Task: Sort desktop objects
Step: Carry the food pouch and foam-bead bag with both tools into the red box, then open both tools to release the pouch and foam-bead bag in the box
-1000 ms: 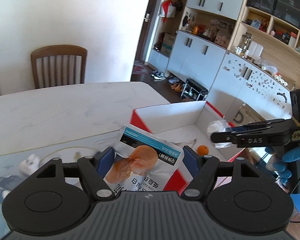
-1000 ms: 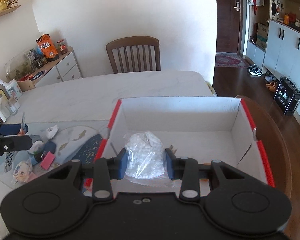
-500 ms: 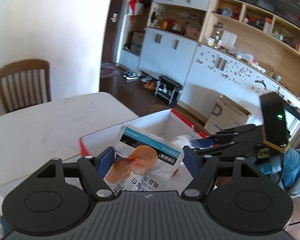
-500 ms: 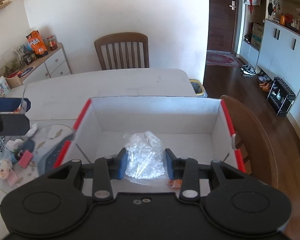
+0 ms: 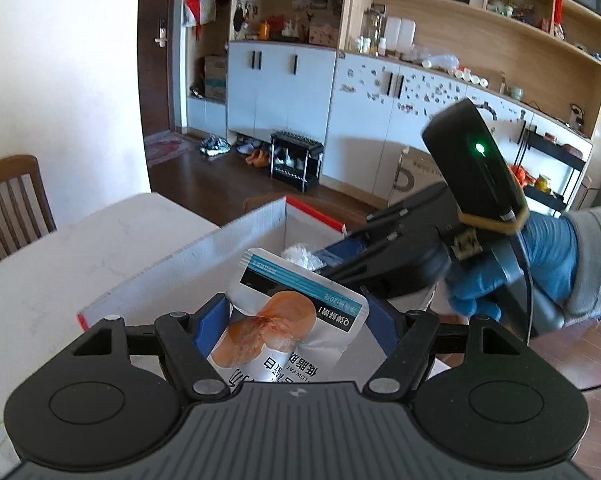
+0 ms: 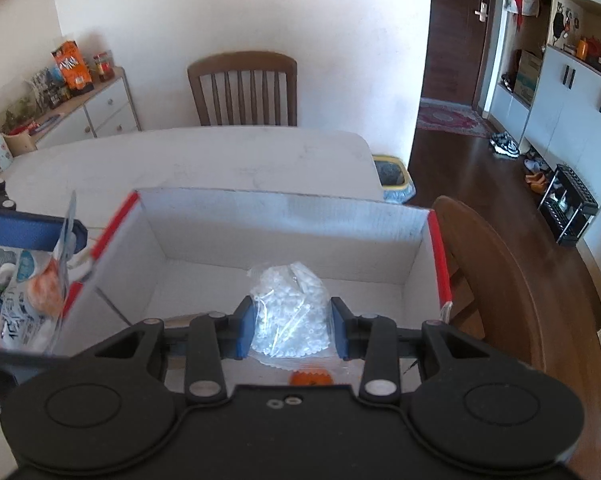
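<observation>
Risk: left gripper [image 5: 296, 328] clamps silver foil snack pouch [image 5: 288, 328], right gripper [image 6: 292, 328] clamps clear pellet bag [image 6: 288, 312]; both crowd over white cardboard box [image 6: 284, 212], may collide.

We see our left gripper [image 5: 296, 328]: black plastic, 2 blue-padded fingers, silver screws. Our right gripper [image 6: 292, 330] matches; seen from the left, it carries a black module with a green light, yellow band, blue glove [image 5: 540, 264], grey sleeve [image 5: 596, 256].
</observation>
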